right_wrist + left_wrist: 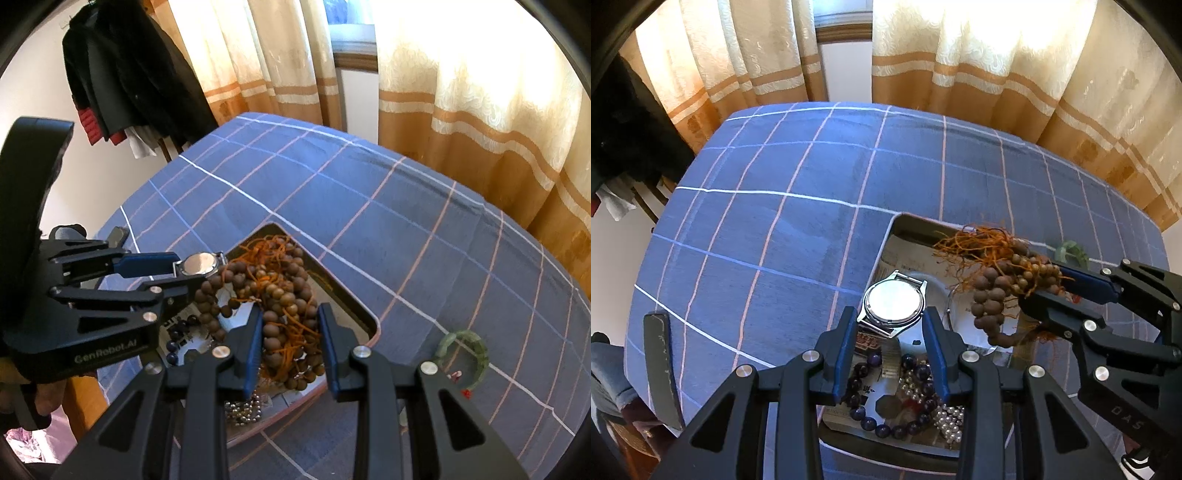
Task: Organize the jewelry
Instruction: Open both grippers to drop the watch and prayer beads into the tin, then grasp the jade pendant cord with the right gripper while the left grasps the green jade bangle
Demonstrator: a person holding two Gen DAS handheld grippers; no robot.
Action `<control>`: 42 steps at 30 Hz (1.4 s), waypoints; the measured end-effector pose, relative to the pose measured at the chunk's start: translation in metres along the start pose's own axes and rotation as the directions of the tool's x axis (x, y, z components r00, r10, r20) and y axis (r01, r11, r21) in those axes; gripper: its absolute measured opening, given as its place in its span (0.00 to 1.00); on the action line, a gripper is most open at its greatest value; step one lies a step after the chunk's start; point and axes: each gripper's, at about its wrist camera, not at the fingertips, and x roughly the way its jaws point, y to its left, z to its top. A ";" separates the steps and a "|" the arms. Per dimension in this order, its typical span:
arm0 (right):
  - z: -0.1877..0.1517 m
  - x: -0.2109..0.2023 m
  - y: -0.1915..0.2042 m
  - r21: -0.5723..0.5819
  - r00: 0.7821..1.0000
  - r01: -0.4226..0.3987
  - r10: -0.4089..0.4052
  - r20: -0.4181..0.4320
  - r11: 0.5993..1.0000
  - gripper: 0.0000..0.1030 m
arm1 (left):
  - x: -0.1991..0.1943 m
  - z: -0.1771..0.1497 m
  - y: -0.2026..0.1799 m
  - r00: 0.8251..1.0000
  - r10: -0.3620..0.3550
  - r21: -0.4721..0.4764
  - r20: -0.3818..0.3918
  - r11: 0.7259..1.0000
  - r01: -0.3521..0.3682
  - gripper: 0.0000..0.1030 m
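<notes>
Left gripper [891, 325] clamps silver watch [894, 301] by its case, band running forward from claw. Right gripper [290, 328] pinches brown bead strand [284, 295]. Both hang directly over tray [886, 236]; green bangle [467, 352] lies outside, nearer right.

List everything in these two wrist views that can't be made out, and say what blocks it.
- Tray floor: printed paper lining, text too small; jewelry covers it in both views.
- Silver bead strand: its length is hidden behind the left hand-held gripper.
- Watch dial: glare whites it out, left view; edge-on and tiny in the right view.
- Wooden bead necklace: where the right hand-held gripper grips is buried in beads.
- Jade bangle: near rim partly hidden by the gripper's frame, right view.
</notes>
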 end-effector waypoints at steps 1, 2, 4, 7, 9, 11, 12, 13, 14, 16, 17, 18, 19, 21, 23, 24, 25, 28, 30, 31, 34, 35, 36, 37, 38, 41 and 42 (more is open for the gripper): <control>0.000 0.003 -0.001 0.002 1.000 0.000 0.000 -0.006 1.000 0.30 | 0.002 -0.001 -0.001 1.000 -0.002 0.001 -0.004 1.000 0.002 0.36; -0.001 0.005 -0.001 0.005 1.000 0.000 0.000 -0.012 1.000 0.30 | 0.004 -0.002 -0.001 1.000 0.000 0.004 -0.009 1.000 0.000 0.36; -0.002 0.009 -0.002 0.002 1.000 0.003 -0.003 -0.020 1.000 0.30 | 0.007 -0.004 -0.002 1.000 -0.001 0.007 -0.019 1.000 0.001 0.36; -0.003 0.014 -0.001 -0.005 0.999 0.008 -0.009 -0.034 1.000 0.30 | 0.011 -0.005 -0.002 1.000 0.001 0.009 -0.027 1.000 -0.001 0.36; -0.005 0.018 -0.002 -0.005 0.999 0.010 -0.010 -0.042 1.000 0.30 | 0.015 -0.005 -0.002 0.999 0.003 0.010 -0.035 1.000 -0.003 0.36; -0.006 0.020 -0.001 -0.007 0.999 0.011 -0.011 -0.048 1.000 0.30 | 0.018 -0.005 -0.002 0.999 0.004 0.012 -0.040 1.000 -0.003 0.36; -0.007 0.021 -0.001 -0.010 0.999 0.011 -0.012 -0.052 1.000 0.30 | 0.019 -0.006 -0.002 0.999 0.005 0.012 -0.042 1.000 -0.004 0.36; -0.008 0.022 -0.001 -0.011 0.998 0.010 -0.011 -0.055 1.000 0.30 | 0.021 -0.006 -0.001 0.999 0.004 0.010 -0.046 1.000 -0.003 0.36; -0.008 0.022 -0.001 -0.011 0.998 0.010 -0.011 -0.057 1.000 0.30 | 0.022 -0.006 -0.001 0.999 0.004 0.010 -0.048 1.000 -0.003 0.36; -0.009 0.024 -0.001 -0.013 0.998 0.011 -0.011 -0.063 1.000 0.30 | 0.024 -0.007 -0.001 0.999 0.006 0.009 -0.054 1.000 -0.006 0.36; -0.010 0.026 0.000 -0.014 0.998 0.010 -0.011 -0.066 1.000 0.30 | 0.025 -0.007 -0.001 0.998 0.006 0.008 -0.055 1.000 -0.005 0.36; -0.010 0.027 0.000 -0.015 0.998 0.009 -0.010 -0.070 1.000 0.30 | 0.026 -0.008 -0.001 0.998 0.008 0.008 -0.058 1.000 -0.007 0.36; -0.011 0.027 0.000 -0.017 0.997 0.009 -0.010 -0.072 1.000 0.30 | 0.027 -0.008 -0.001 0.998 0.007 0.007 -0.060 1.000 -0.007 0.36; -0.012 0.029 0.001 -0.021 0.997 0.008 -0.009 -0.076 1.000 0.30 | 0.028 -0.009 -0.001 0.998 0.008 0.008 -0.061 1.000 -0.008 0.36; -0.012 0.030 0.002 -0.025 0.997 0.007 -0.009 -0.081 1.000 0.30 | 0.029 -0.009 -0.003 0.998 0.011 0.011 -0.061 1.000 -0.010 0.36; -0.013 0.031 0.002 -0.027 0.997 0.007 -0.010 -0.083 1.000 0.30 | 0.029 -0.010 -0.003 0.998 0.015 0.011 -0.062 1.000 -0.015 0.36; -0.014 0.032 0.002 -0.030 0.996 0.006 -0.009 -0.086 1.000 0.30 | 0.030 -0.010 -0.003 0.998 0.017 0.008 -0.065 1.000 -0.017 0.36; -0.015 0.034 0.002 -0.031 0.996 -0.005 0.003 -0.093 1.000 0.35 | 0.031 -0.011 -0.003 0.997 0.016 -0.006 -0.075 1.000 -0.017 0.36; -0.017 0.034 0.002 -0.029 0.995 -0.015 0.013 -0.095 0.999 0.45 | 0.030 -0.011 -0.003 0.997 0.005 -0.018 -0.075 1.000 -0.007 0.37; -0.017 0.032 0.002 -0.032 0.996 -0.008 0.005 -0.092 0.999 0.57 | 0.027 -0.010 -0.002 0.998 0.006 -0.028 -0.069 1.000 -0.008 0.42; -0.020 0.020 -0.003 -0.018 0.998 -0.010 0.009 -0.067 1.000 0.64 | 0.014 -0.010 0.002 0.999 -0.002 -0.071 -0.035 0.998 0.000 0.56; -0.021 0.014 -0.005 -0.015 0.998 -0.002 0.001 -0.058 1.000 0.68 | 0.010 -0.010 0.002 1.000 -0.002 -0.074 -0.022 0.997 0.000 0.57; -0.023 0.008 -0.008 -0.012 0.999 0.009 -0.010 -0.050 1.000 0.70 | 0.005 -0.010 0.002 1.000 -0.001 -0.079 -0.013 0.997 0.000 0.61; -0.025 0.003 -0.011 -0.006 0.999 0.014 -0.014 -0.042 1.000 0.72 | 0.003 -0.010 0.002 1.000 0.003 -0.084 -0.009 0.996 -0.004 0.65; -0.028 -0.005 -0.017 0.008 0.999 0.020 -0.019 -0.031 1.000 0.72 | 0.000 -0.011 0.001 1.000 0.011 -0.089 -0.002 0.996 -0.011 0.66; -0.043 -0.023 -0.042 0.074 0.998 0.058 -0.057 -0.016 0.996 0.72 | -0.005 -0.011 -0.003 1.000 0.012 -0.094 0.008 0.996 -0.012 0.66; -0.049 -0.029 -0.055 0.107 0.997 0.080 -0.079 -0.016 0.991 0.72 | -0.006 -0.010 -0.008 1.000 0.006 -0.094 0.003 0.996 -0.006 0.66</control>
